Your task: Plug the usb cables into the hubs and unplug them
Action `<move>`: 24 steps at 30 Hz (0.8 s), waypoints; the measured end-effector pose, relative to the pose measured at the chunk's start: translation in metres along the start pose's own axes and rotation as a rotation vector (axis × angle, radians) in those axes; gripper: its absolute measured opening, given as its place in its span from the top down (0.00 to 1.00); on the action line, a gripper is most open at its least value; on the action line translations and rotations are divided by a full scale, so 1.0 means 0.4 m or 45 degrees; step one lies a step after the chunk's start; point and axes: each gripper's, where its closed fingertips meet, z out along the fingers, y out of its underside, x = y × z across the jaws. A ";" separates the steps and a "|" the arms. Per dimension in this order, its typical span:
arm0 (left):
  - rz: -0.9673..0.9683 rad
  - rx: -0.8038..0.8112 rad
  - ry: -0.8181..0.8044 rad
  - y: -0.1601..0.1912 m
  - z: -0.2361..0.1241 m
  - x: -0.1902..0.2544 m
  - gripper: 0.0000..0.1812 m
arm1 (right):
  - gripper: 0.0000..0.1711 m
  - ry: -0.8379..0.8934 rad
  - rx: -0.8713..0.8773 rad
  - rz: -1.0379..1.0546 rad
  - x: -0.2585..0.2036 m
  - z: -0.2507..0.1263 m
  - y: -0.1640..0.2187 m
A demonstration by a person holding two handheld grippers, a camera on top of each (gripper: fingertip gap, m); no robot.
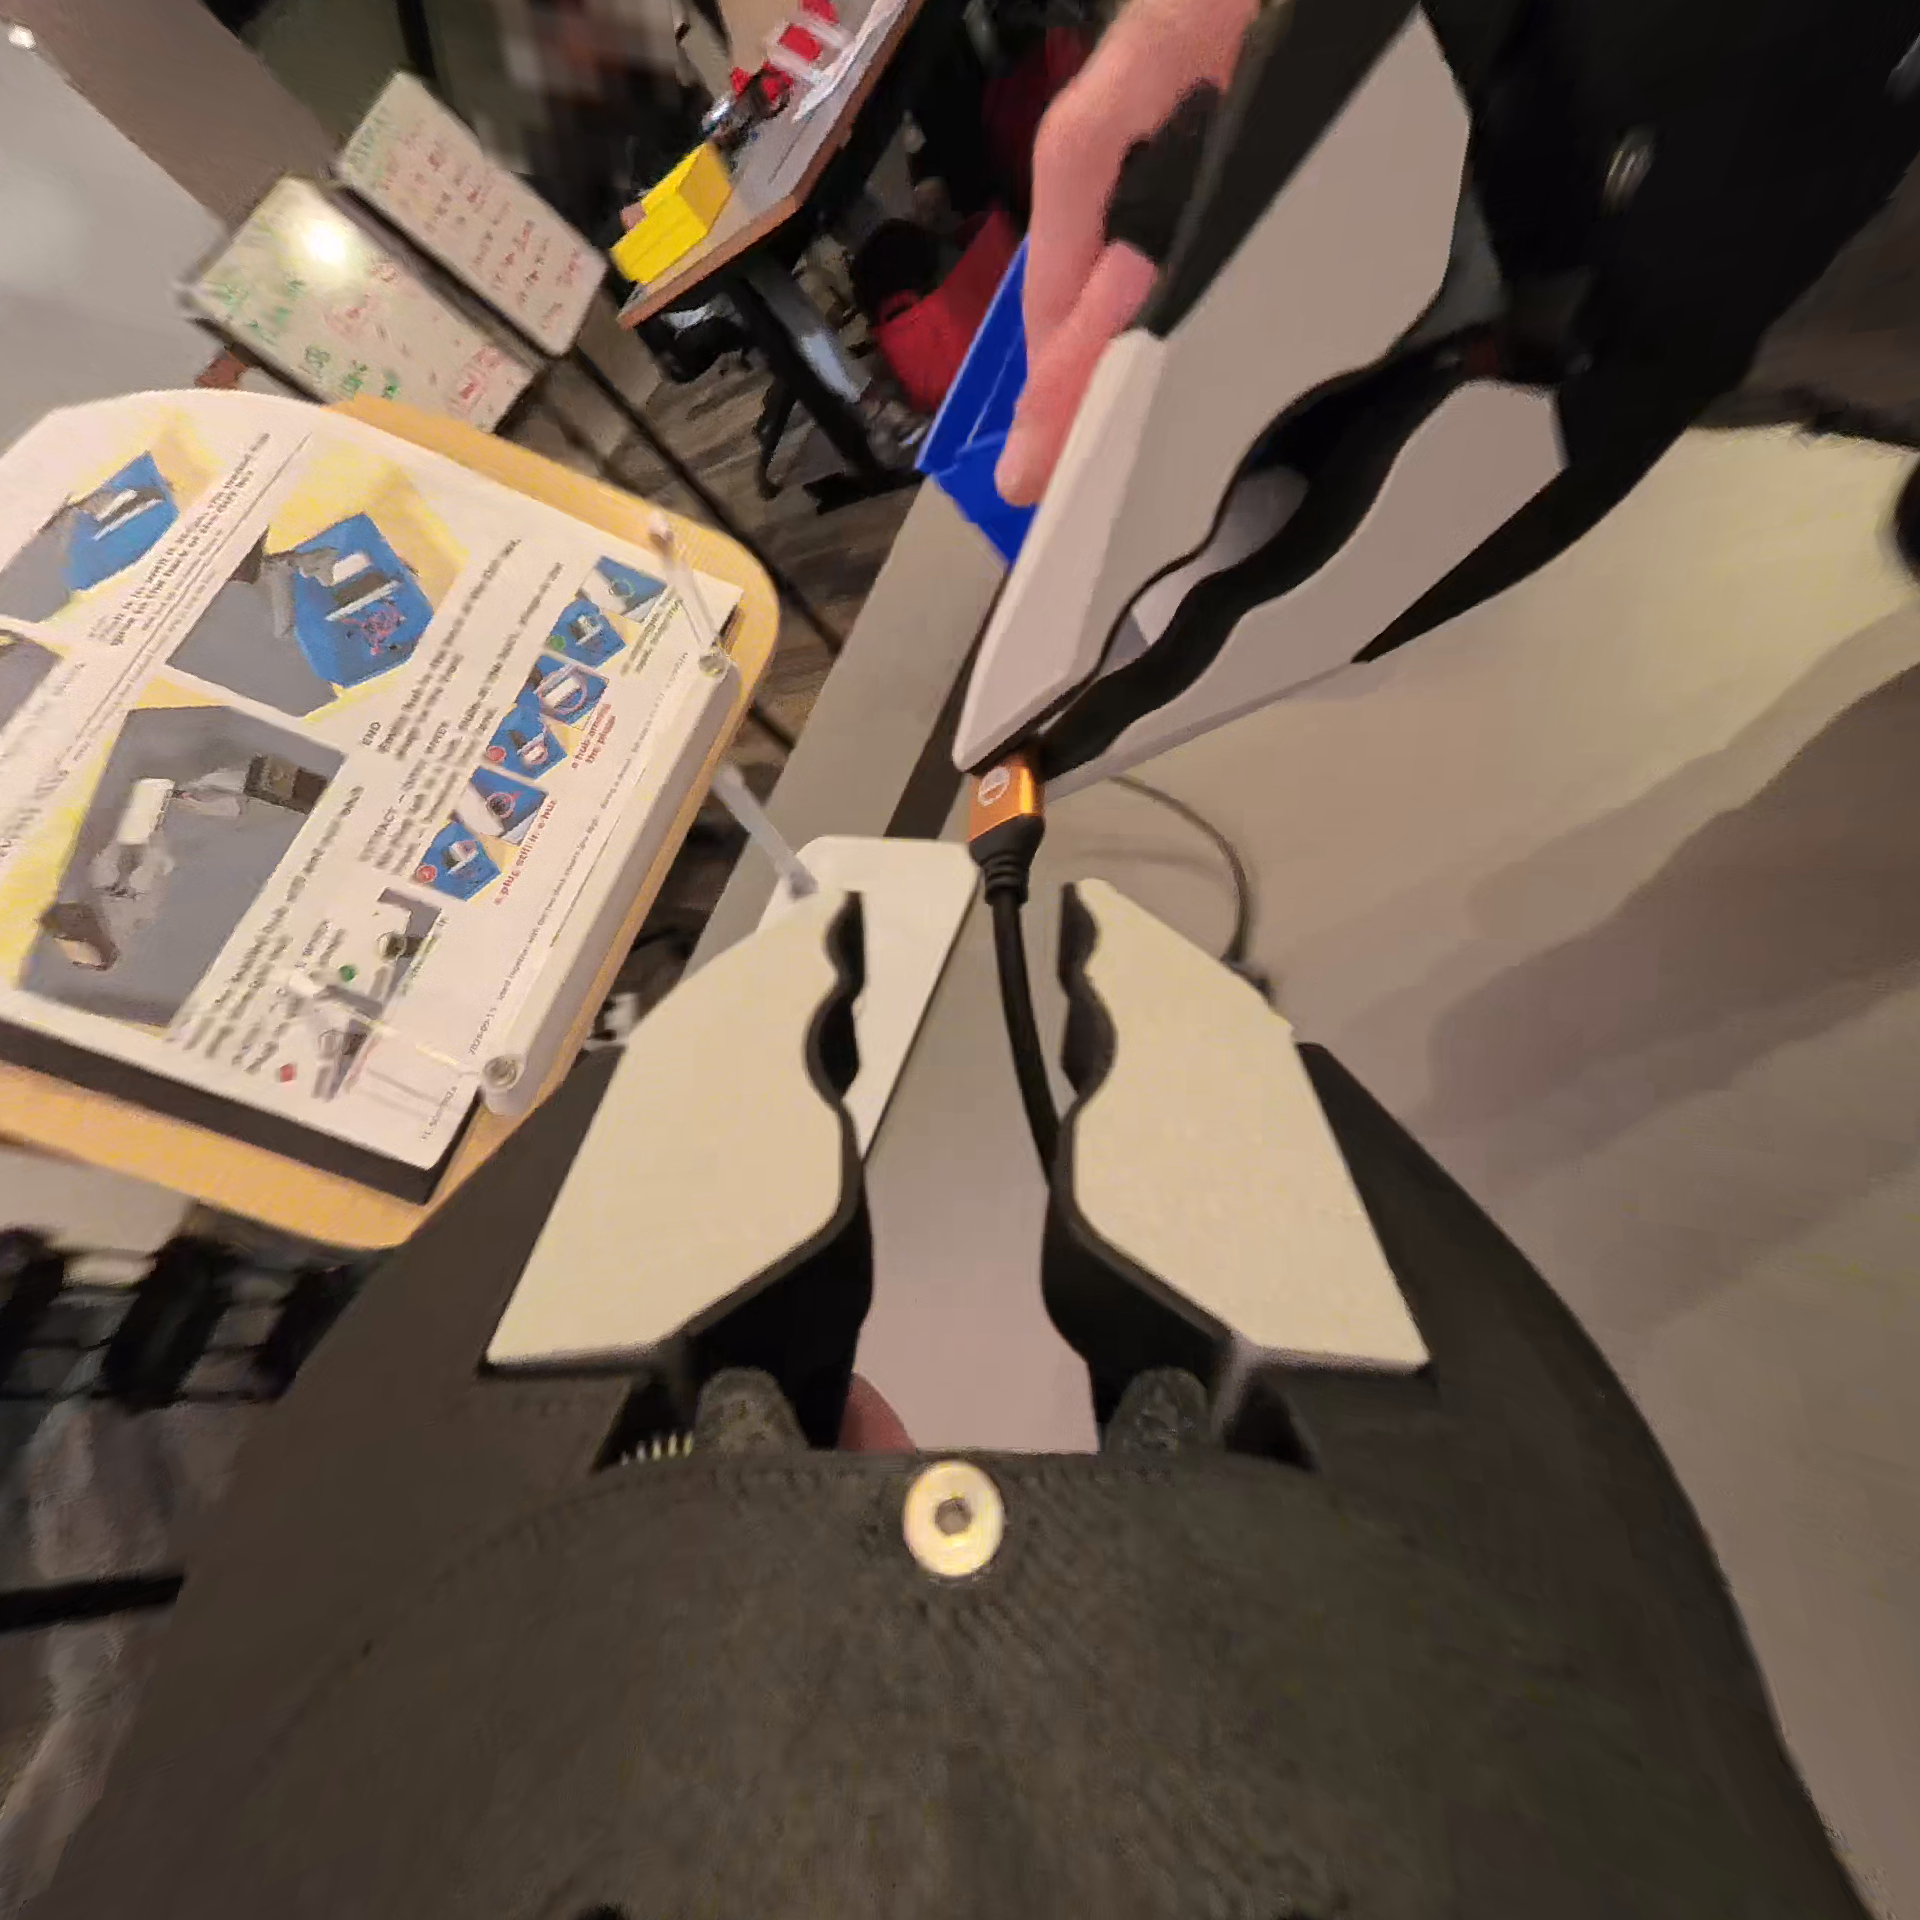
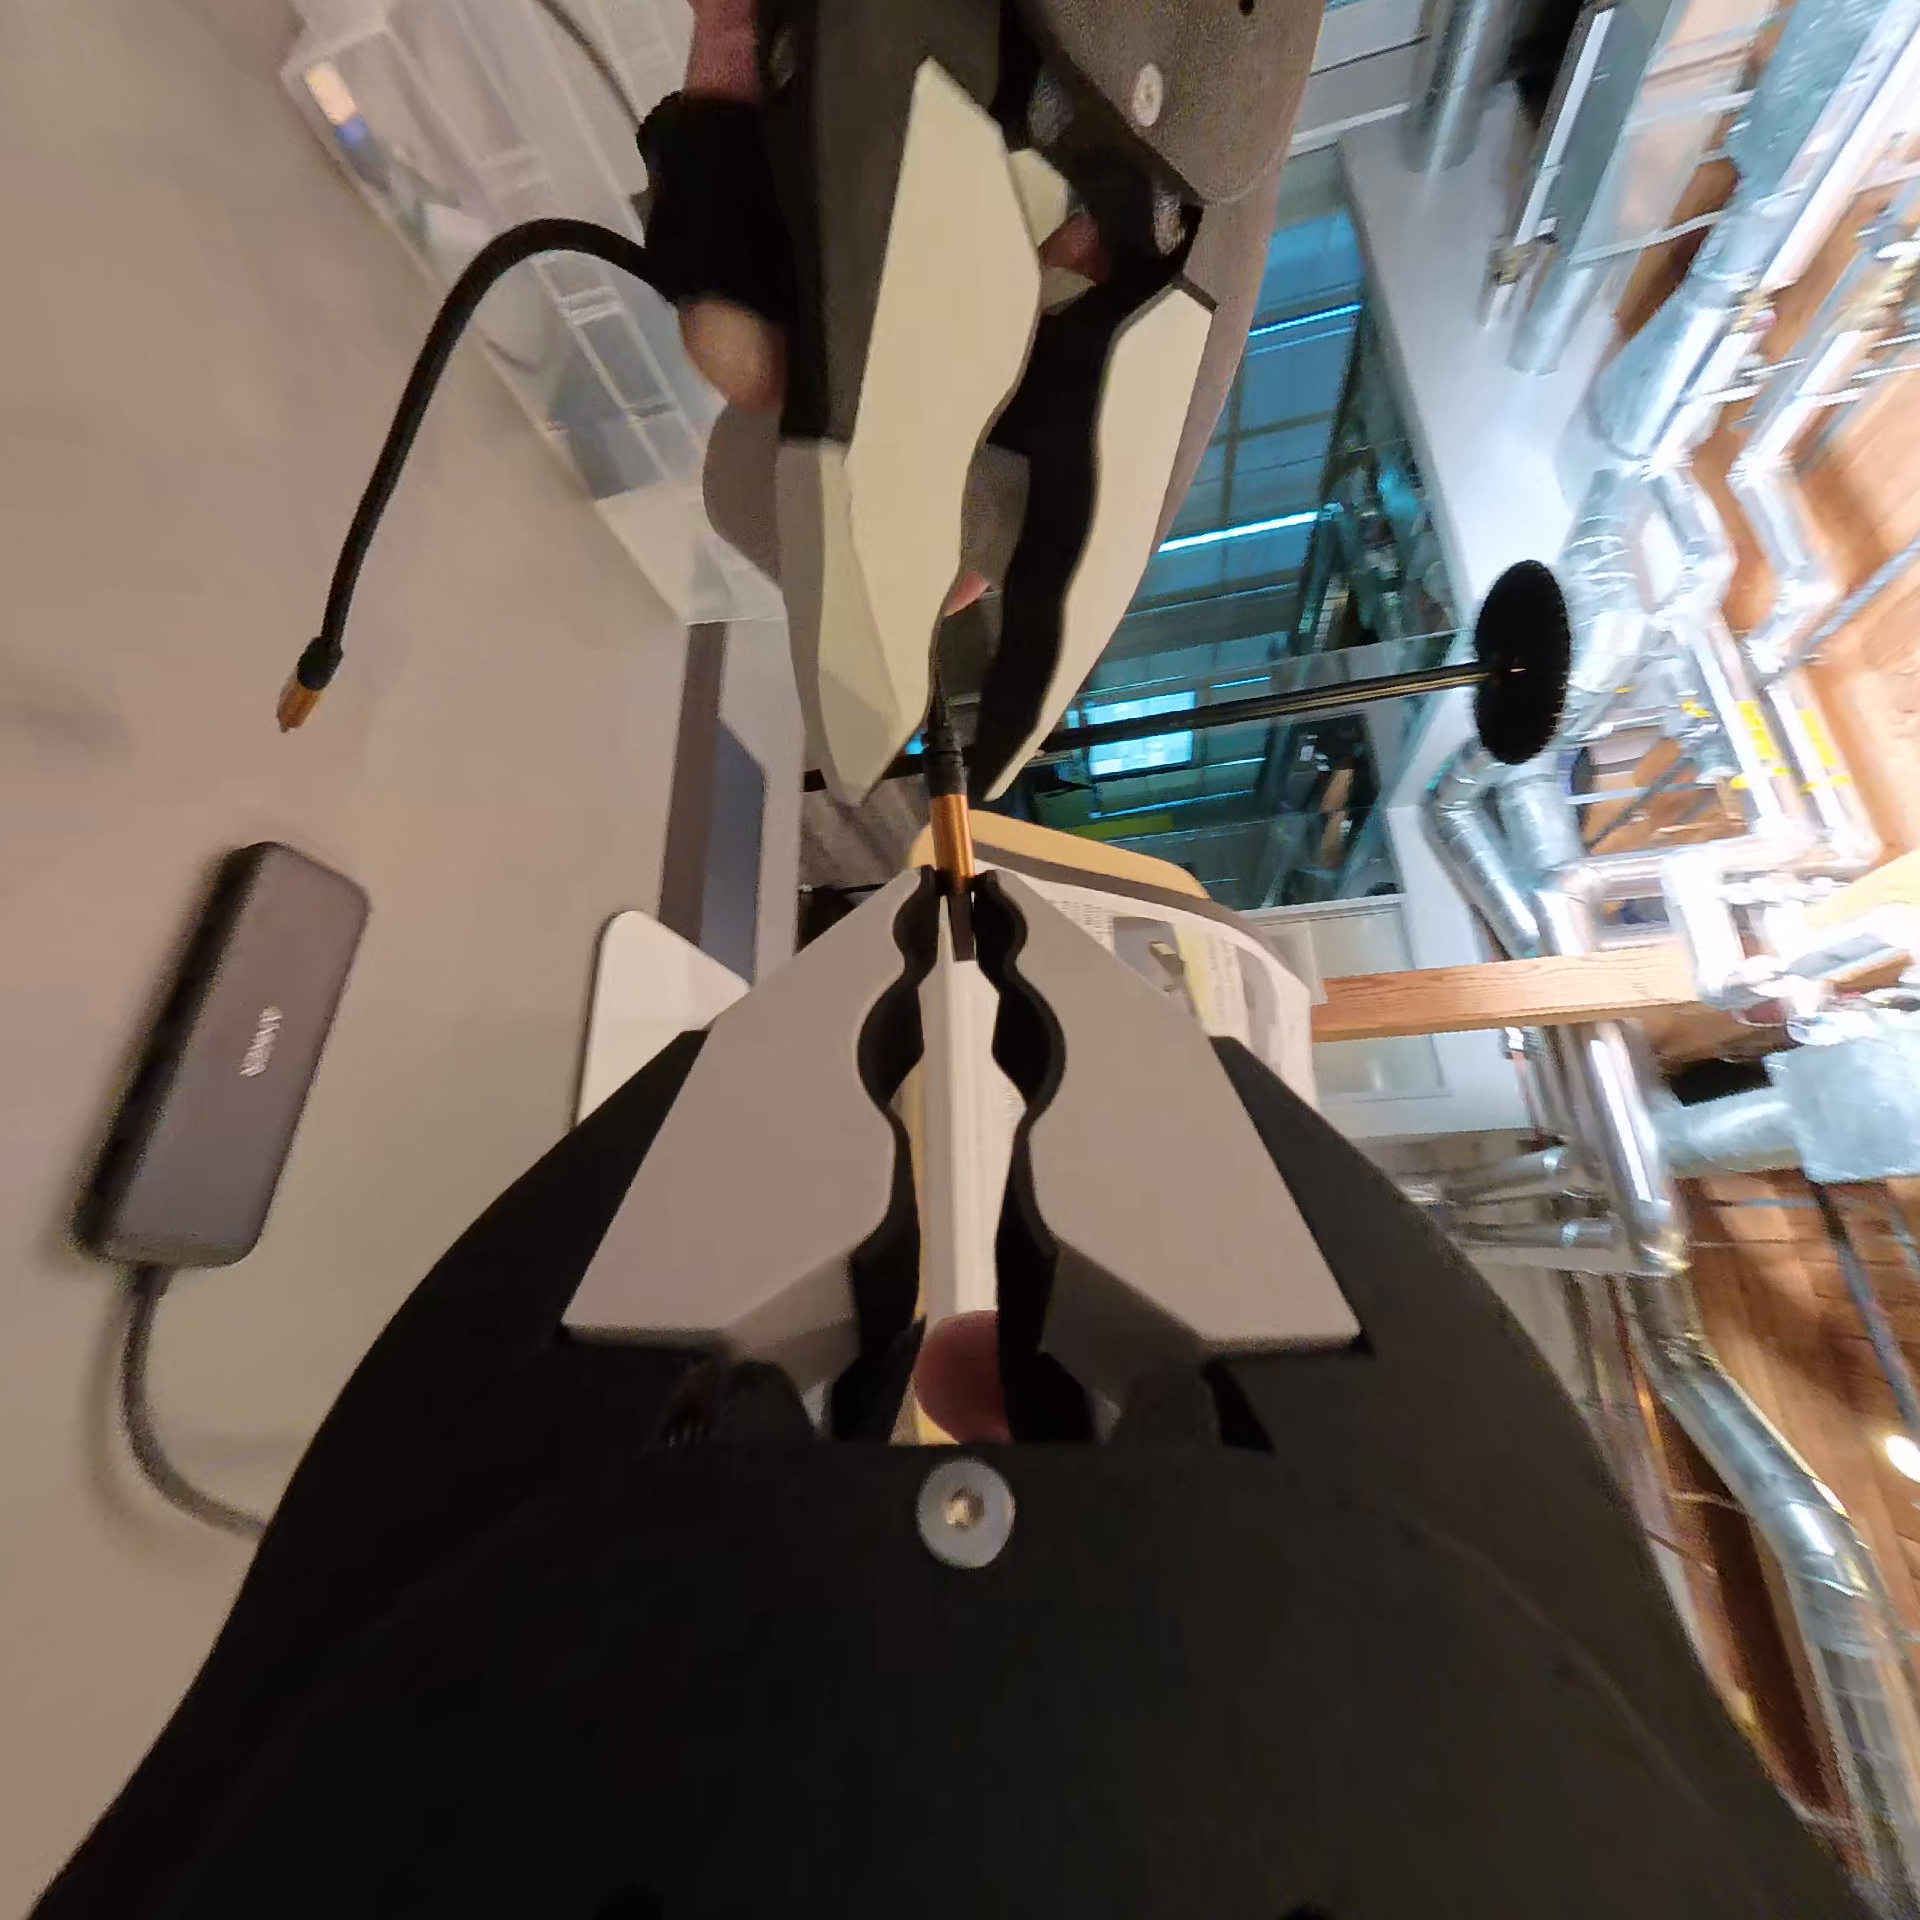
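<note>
My right gripper [image 2: 956, 894] is shut on a thin white hub [image 2: 961, 1122], seen edge-on between its fingers. An orange USB plug [image 2: 951, 842] sits in the hub's end at the fingertips; it also shows in the left wrist view [image 1: 1003, 800]. My left gripper [image 1: 1023, 883] is open, its fingers on either side of the black cable [image 1: 1023, 1018] just behind the plug. The two grippers face each other tip to tip, above the table. The cable's other orange plug [image 2: 301, 691] hangs free. A grey hub [image 2: 223, 1049] lies on the white table [image 2: 156, 520].
A printed instruction sheet [image 1: 312, 779] rests on a wooden stand to the left. A blue bin [image 1: 982, 416] stands beyond the table edge. A clear plastic organiser [image 2: 582, 343] and a white plate [image 2: 644, 997] are on the table. Left and right tips are no more than a few centimetres apart.
</note>
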 end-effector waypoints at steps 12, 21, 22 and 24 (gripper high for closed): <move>-0.149 0.296 0.051 -0.067 -0.056 -0.046 0.75 | 0.98 0.407 0.054 -0.014 0.071 0.016 -0.044; -0.388 0.560 0.130 -0.098 -0.062 -0.037 0.87 | 0.97 0.535 0.124 0.123 0.095 0.009 -0.055; -0.412 0.571 0.147 -0.096 -0.059 -0.029 0.89 | 0.98 0.542 0.126 0.123 0.096 0.009 -0.055; -0.437 0.597 0.120 -0.096 -0.057 -0.029 0.89 | 0.98 0.542 0.124 0.113 0.093 0.010 -0.055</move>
